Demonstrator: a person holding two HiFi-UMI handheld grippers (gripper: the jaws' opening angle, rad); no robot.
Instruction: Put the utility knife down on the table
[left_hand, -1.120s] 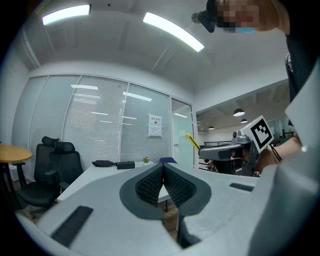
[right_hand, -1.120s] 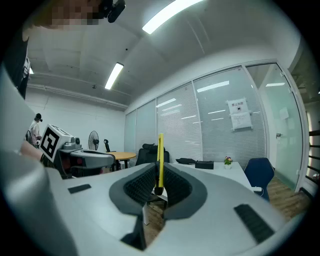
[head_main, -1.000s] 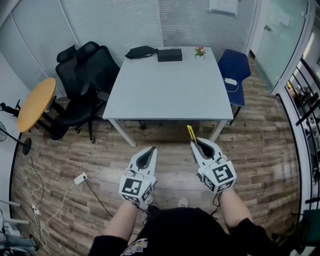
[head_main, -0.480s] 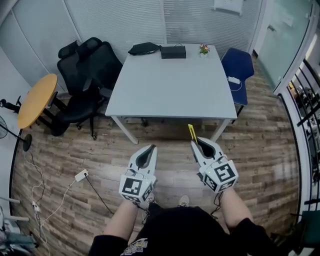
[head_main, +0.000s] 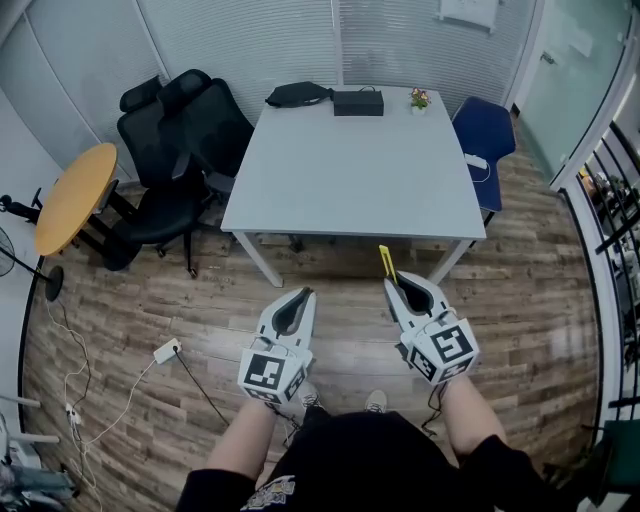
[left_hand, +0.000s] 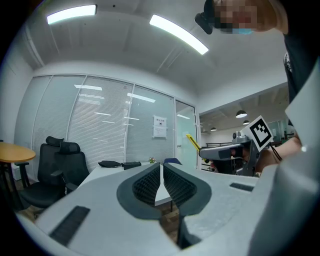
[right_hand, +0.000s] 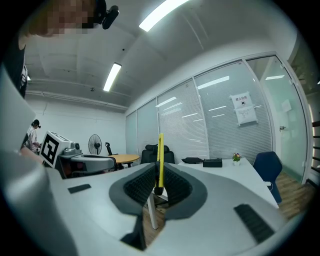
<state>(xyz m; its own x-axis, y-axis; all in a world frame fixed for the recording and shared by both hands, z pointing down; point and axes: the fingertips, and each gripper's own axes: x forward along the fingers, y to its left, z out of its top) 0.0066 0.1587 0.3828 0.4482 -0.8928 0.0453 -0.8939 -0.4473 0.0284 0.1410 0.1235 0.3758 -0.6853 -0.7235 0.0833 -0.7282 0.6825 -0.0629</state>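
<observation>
A yellow utility knife (head_main: 385, 262) stands upright between the jaws of my right gripper (head_main: 398, 287), which is shut on its lower end; in the right gripper view the utility knife (right_hand: 160, 160) rises from between the pads. My left gripper (head_main: 300, 297) is shut with nothing in it, its pads meeting in the left gripper view (left_hand: 161, 176). Both grippers are held level over the wooden floor, short of the near edge of the grey table (head_main: 350, 170). From the left gripper view the right gripper (left_hand: 210, 151) and the knife (left_hand: 193, 141) show at the right.
On the table's far edge lie a black bag (head_main: 297, 94), a black box (head_main: 358, 102) and a small flower pot (head_main: 419, 99). Black office chairs (head_main: 180, 150) stand left of the table, a blue chair (head_main: 485, 140) right. A round wooden table (head_main: 75, 198) is far left.
Both grippers have moved forward together toward the table, which now lies lower and nearer in the head view. The knife stays gripped in the right gripper.
</observation>
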